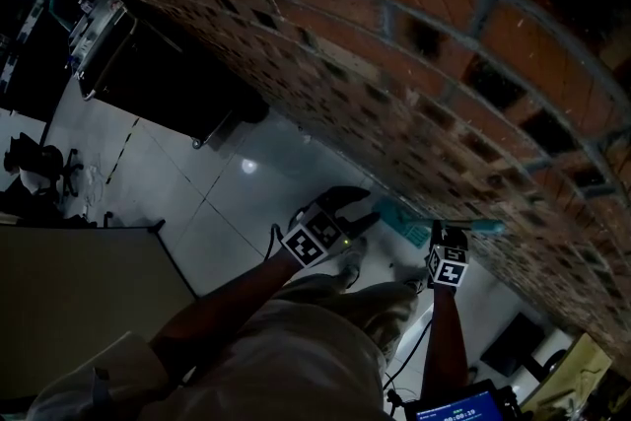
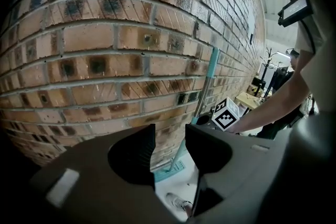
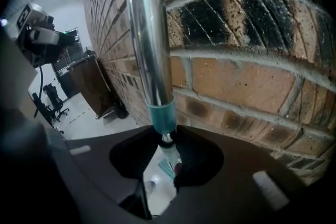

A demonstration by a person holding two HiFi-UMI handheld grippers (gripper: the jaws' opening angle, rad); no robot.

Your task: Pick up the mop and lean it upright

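The mop stands nearly upright against the brick wall [image 2: 105, 50]. Its silver pole [image 3: 149, 34] ends in a teal collar [image 3: 161, 115], and the teal mop head [image 1: 399, 218] rests on the floor at the wall's foot. My right gripper [image 3: 167, 144] is shut on the pole just below the collar; in the head view it [image 1: 452, 237] sits close to the wall. My left gripper [image 2: 170, 147] is open with nothing between its jaws. Beyond them I see the mop pole [image 2: 210, 78] and mop head [image 2: 170, 168]. In the head view the left gripper [image 1: 360, 217] hangs just left of the mop head.
The brick wall [image 1: 414, 44] fills the right and top of the head view. A black cabinet [image 1: 168, 79] stands along it farther back, and an office chair [image 1: 39, 163] at far left. A person's shoe [image 1: 350, 261] is on the white tiled floor [image 1: 197, 202] near the mop head.
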